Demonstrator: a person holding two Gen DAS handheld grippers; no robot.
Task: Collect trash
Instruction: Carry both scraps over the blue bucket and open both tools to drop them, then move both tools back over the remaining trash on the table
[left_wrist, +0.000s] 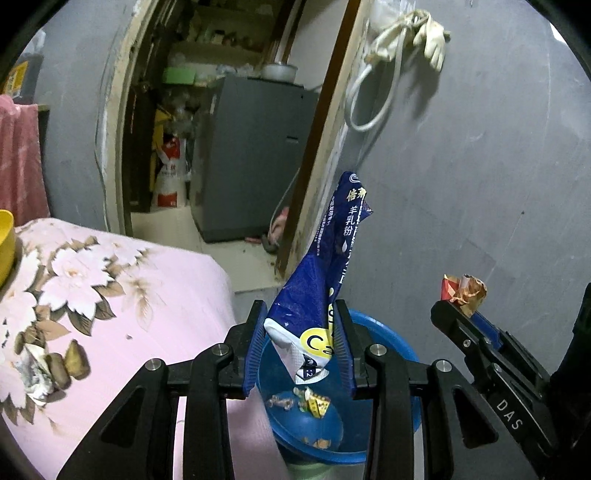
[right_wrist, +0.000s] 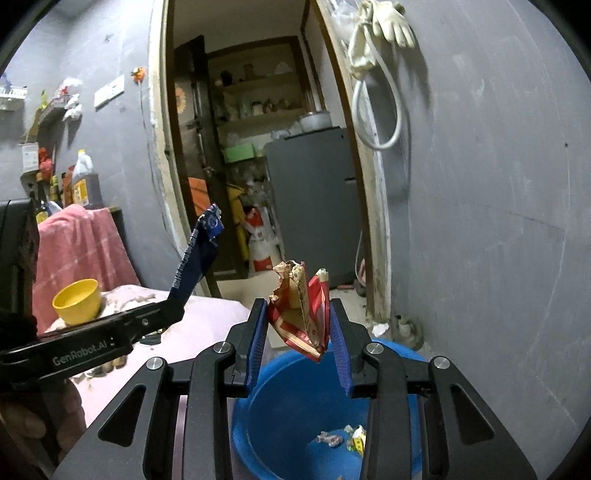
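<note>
Fingers (left_wrist: 258, 332) of the left gripper (left_wrist: 301, 328) clamp a blue sachet (left_wrist: 321, 266) at frame centre; the right gripper (right_wrist: 297, 328) pinches a crumpled red wrapper (right_wrist: 301, 314). Both look light, limp and slippery, best held mid-body. A blue bin (right_wrist: 295, 406) sits just below.

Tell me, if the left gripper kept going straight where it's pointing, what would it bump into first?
Probably the blue basin. The left gripper, shut on a blue packet, points forward and down over its rim, though depth is hard to judge.
</note>
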